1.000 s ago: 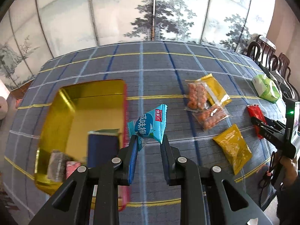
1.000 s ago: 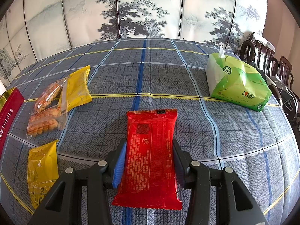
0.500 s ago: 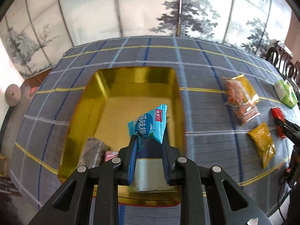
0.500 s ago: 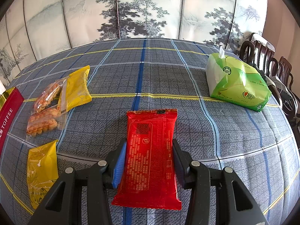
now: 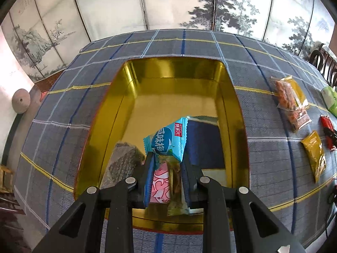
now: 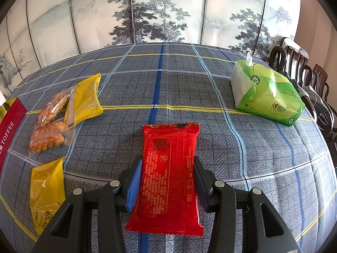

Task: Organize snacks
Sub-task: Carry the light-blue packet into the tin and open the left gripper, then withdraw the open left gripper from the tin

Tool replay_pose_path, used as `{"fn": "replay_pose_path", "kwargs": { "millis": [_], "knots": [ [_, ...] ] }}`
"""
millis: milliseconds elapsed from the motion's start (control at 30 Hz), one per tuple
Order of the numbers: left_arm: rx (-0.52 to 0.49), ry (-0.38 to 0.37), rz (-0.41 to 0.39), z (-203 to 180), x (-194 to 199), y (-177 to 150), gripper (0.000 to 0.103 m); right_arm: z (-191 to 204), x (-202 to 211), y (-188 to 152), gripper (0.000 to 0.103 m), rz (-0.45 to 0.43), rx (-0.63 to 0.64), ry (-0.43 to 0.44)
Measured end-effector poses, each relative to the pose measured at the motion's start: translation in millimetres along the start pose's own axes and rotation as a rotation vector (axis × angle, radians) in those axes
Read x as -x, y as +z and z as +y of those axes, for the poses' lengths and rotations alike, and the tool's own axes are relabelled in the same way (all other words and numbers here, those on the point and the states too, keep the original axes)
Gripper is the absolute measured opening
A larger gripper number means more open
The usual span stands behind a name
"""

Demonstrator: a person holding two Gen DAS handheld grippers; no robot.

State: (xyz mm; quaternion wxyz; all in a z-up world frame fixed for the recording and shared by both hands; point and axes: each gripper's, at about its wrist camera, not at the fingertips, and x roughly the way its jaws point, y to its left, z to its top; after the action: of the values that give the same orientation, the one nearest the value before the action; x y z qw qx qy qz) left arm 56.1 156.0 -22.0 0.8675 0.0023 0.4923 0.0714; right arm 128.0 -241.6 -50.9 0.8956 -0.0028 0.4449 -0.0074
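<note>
My left gripper (image 5: 167,158) is shut on a light blue snack packet (image 5: 167,140) and holds it above the near end of the open gold tin (image 5: 177,67). Inside the tin lie a grey packet (image 5: 123,162), a pink packet (image 5: 161,186) and a dark blue packet (image 5: 203,143). My right gripper (image 6: 166,168) has its fingers on both sides of a red packet (image 6: 168,168) that lies flat on the checked tablecloth (image 6: 168,84). The red packet also shows far right in the left wrist view (image 5: 326,124).
Two clear packs of orange biscuits (image 6: 50,124), a yellow packet (image 6: 88,97) and a second yellow packet (image 6: 46,191) lie left of the red packet. A green tissue pack (image 6: 265,94) stands at the right. The tin's red side (image 6: 9,126) shows at the far left. Chairs (image 6: 299,63) stand beyond the table.
My left gripper has carried the blue packet leftward from beside the tin to over its near end and lower. The right gripper and the red packet have not moved.
</note>
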Motion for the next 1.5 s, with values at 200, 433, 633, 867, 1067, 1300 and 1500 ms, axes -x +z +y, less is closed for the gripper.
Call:
{"fn": "replay_pose_path", "kwargs": {
  "millis": [200,433,633,867,1067,1300,1500],
  "knots": [
    [-0.006,0.016,0.009,2.9,-7.1,-4.5,0.021,0.1,0.0,0.0,0.047,0.000,0.000,-0.001],
    [-0.024,0.025,0.009,3.3,-8.6,-4.1,0.022,0.3,0.2,-0.2,0.047,0.000,0.001,-0.001],
    [-0.044,0.044,0.011,0.5,-9.4,-3.3,0.025,0.4,0.2,-0.3,0.047,0.000,0.000,-0.001],
    [-0.058,0.055,0.014,-1.5,-10.5,-4.1,0.025,0.6,0.1,-0.2,0.047,0.000,0.000,-0.001],
    [-0.055,0.057,0.015,-0.9,-10.7,-4.0,0.026,0.5,0.3,-0.3,0.047,0.000,0.000,-0.001],
    [-0.061,0.067,0.008,-0.6,-7.1,-5.4,0.034,0.8,0.1,-0.3,0.047,0.000,0.001,-0.001],
    [-0.080,0.083,-0.016,-4.1,0.5,-3.1,0.047,0.6,0.3,-0.5,0.047,-0.001,0.001,-0.001]
  ]
}}
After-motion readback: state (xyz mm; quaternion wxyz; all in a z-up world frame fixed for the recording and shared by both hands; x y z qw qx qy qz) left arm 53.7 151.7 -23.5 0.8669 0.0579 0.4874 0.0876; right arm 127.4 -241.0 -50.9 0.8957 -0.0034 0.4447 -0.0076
